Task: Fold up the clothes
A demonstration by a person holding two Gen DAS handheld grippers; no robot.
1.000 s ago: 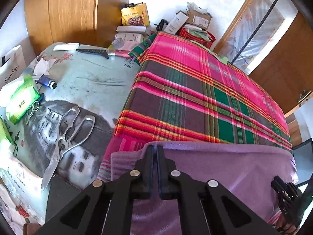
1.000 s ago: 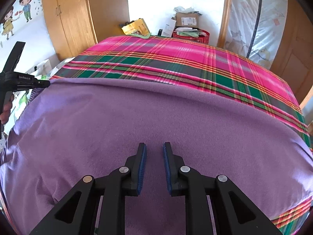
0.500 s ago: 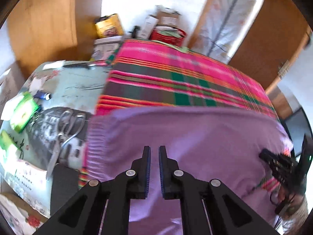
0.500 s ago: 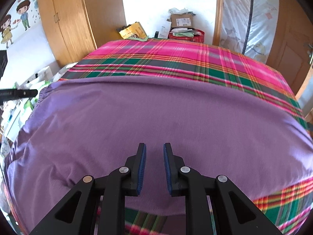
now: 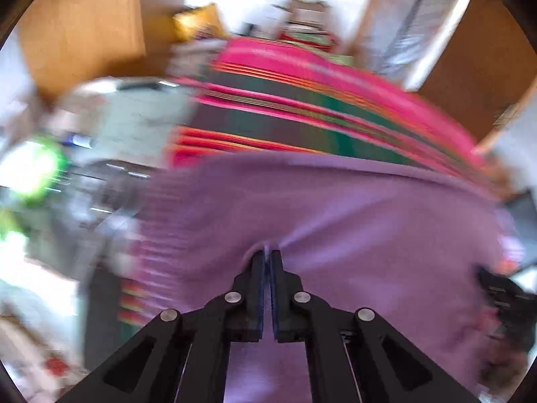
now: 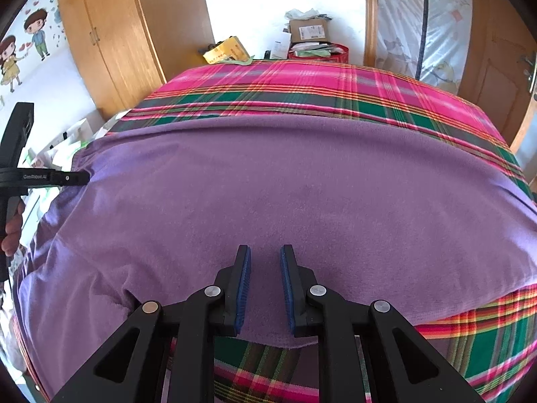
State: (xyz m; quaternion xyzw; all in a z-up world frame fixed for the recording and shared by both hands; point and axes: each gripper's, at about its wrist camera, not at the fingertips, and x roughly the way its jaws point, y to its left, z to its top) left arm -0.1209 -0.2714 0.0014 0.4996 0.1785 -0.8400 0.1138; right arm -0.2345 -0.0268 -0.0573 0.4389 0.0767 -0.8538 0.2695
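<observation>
A purple garment (image 6: 302, 184) lies spread across a pink and green plaid blanket (image 6: 302, 80). In the blurred left wrist view my left gripper (image 5: 267, 252) has its jaws closing tight on a pucker of the purple garment (image 5: 352, 215) near its left side. The right wrist view shows that left gripper (image 6: 84, 178) at the garment's left edge, where the cloth bunches. My right gripper (image 6: 265, 252) stands open just above the garment's near hem, its blue pads (image 6: 243, 285) apart with flat cloth under them. It appears as a dark blur (image 5: 503, 299) at the far right of the left wrist view.
A side table (image 5: 127, 124) with small items, all blurred, adjoins the blanket's left edge. Wooden wardrobe doors (image 6: 134, 40) stand at back left, cardboard boxes (image 6: 308, 30) and a red basket (image 6: 322, 52) behind the blanket, a wooden door (image 6: 496, 77) at right. A hand (image 6: 11, 231) holds the left gripper.
The left gripper let go of the garment's corner, slid right along the cloth and shut on it again. The garment's near hem came into the right wrist view, with plaid showing below it.
</observation>
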